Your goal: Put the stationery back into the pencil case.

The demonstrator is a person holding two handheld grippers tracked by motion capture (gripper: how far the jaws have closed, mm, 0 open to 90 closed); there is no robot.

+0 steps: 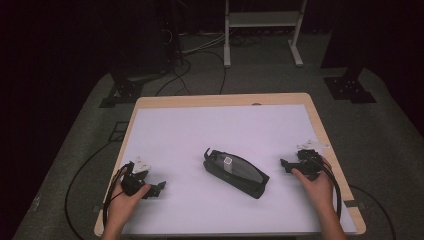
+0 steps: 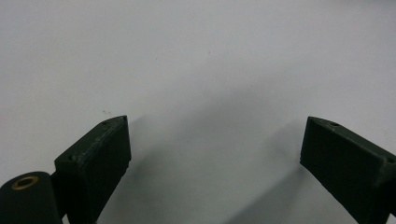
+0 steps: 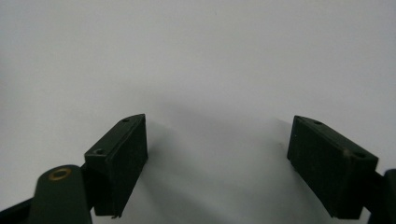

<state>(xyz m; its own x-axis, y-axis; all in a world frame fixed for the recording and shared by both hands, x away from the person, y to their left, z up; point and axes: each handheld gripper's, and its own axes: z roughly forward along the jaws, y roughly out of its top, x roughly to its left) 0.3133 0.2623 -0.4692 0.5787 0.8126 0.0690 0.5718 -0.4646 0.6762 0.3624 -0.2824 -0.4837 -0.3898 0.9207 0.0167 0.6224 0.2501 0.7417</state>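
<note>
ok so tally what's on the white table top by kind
pouch: 1, black, lying slantwise mid-table
small pale block on the pouch: 1
grippers: 2, left gripper and right gripper, both with jaws open and nothing between them
total: 4

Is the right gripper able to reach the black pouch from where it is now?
Probably yes. The right gripper has its jaws open and pointing toward the black pouch, and the white table surface between them is bare. The left gripper sits on the pouch's other side, out of the way.
</note>
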